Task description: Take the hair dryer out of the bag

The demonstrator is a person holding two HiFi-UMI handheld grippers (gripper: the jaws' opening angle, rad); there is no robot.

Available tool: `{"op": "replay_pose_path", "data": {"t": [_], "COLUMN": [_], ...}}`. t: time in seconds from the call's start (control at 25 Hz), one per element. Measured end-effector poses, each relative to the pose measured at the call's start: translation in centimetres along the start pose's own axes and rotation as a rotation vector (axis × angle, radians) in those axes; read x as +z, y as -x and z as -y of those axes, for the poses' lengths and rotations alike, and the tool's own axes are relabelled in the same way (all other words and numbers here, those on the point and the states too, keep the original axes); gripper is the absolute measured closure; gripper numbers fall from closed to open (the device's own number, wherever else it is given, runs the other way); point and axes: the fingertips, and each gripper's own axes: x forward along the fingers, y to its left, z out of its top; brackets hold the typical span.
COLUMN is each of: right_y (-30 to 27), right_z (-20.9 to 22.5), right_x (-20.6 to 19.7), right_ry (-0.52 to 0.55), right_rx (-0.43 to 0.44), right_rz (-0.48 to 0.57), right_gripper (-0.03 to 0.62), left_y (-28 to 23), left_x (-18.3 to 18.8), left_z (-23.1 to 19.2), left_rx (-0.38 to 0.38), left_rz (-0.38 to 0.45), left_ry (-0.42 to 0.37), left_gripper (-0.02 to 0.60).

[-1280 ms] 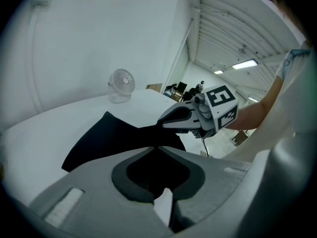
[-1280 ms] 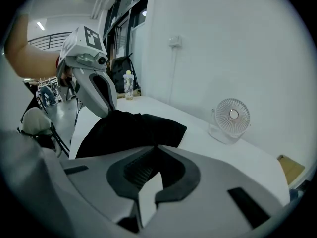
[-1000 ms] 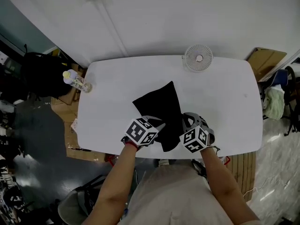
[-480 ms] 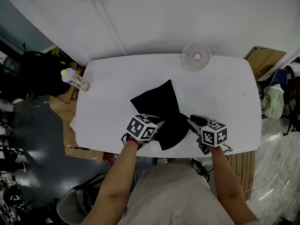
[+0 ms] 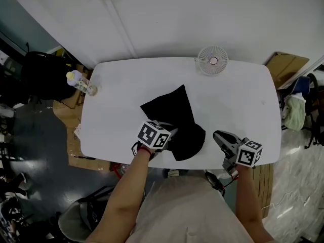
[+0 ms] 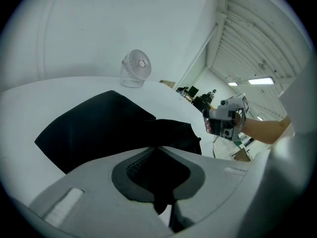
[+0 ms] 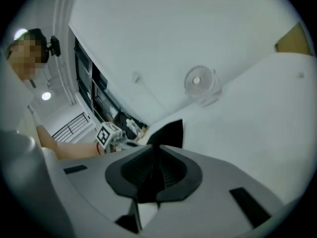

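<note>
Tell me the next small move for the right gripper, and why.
Probably move the right gripper left to the near end of the black bag and open it to feel for the hair dryer. It hangs beside the bag, jaws closing with nothing between them, while the left gripper is shut on the bag's near edge. No hair dryer shows outside the bag.

The bag (image 5: 174, 120) is plain black against the white tabletop (image 5: 243, 105). The fan (image 5: 213, 61) is white too. The left gripper (image 5: 172, 132) is pale grey, dark grey inside its jaws, and its cube bears black-and-white square markers. The bottle (image 5: 81, 84) has a yellow cap. The floor (image 5: 38, 135) is dark grey and the cardboard (image 5: 286, 65) is brown.
</note>
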Motion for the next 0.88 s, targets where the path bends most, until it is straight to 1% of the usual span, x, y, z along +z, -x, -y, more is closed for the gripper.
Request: {"op": "replay_pose_path", "data": {"t": [0.04, 0.08, 0.12, 0.16, 0.24, 0.28, 0.32, 0.4, 0.44, 0.52, 0.56, 0.6, 0.72, 0.88], "right_y": [0.3, 0.1, -0.5, -1.4, -3.7, -4.9, -6.0, -7.7, -8.3, -9.2, -9.4, -9.6, -10.0, -10.4], "right_z": [-1.0, -2.2, -3.4, -4.4, -5.7, -6.1, -6.3, -6.3, -6.1, -5.3, -4.7, -4.0, -2.1, -1.6], "right_x": [1.4, 2.2, 2.4, 1.9, -0.1, -1.3, -2.5, -4.9, -5.9, -7.4, -7.9, -8.3, -9.1, -9.6], "right_ry": [0.023, 0.056, 0.108, 0.175, 0.315, 0.365, 0.393, 0.398, 0.390, 0.387, 0.402, 0.425, 0.498, 0.575], "right_rx": [0.019, 0.036, 0.035, 0.009, -0.078, -0.116, -0.145, -0.184, -0.198, -0.235, -0.262, -0.293, -0.358, -0.371], "right_rz": [0.062, 0.092, 0.089, 0.058, -0.031, -0.072, -0.109, -0.173, -0.202, -0.257, -0.285, -0.313, -0.388, -0.464], "right_gripper": [0.542, 0.546, 0.554, 0.560, 0.563, 0.563, 0.562, 0.561, 0.543, 0.475, 0.451, 0.444, 0.467, 0.468], "left_y": [0.0, 0.0, 0.0, 0.0, -0.1, -0.1, -0.1, 0.0, 0.0, 0.0, -0.1, -0.1, 0.0, -0.1], "left_x": [0.0, 0.0, 0.0, 0.0, -0.1, 0.0, 0.0, -0.1, -0.1, 0.0, 0.0, 0.1, 0.0, 0.0], "left_z": [0.0, 0.0, 0.0, 0.0, 0.0, 0.0, 0.1, 0.1, 0.1, 0.1, 0.1, 0.1, 0.0, 0.2], "left_rx": [0.001, 0.002, 0.003, 0.004, 0.007, 0.008, 0.009, 0.010, 0.010, 0.008, 0.006, 0.005, 0.001, -0.001], "left_rz": [0.001, 0.002, 0.003, 0.003, 0.002, 0.002, 0.003, 0.007, 0.010, 0.019, 0.024, 0.029, 0.032, 0.027], "left_ry": [0.004, 0.007, 0.011, 0.013, 0.015, 0.014, 0.013, 0.014, 0.015, 0.016, 0.017, 0.019, 0.020, 0.008], "left_gripper": [0.555, 0.555, 0.555, 0.555, 0.555, 0.555, 0.555, 0.555, 0.555, 0.555, 0.555, 0.554, 0.555, 0.555]}}
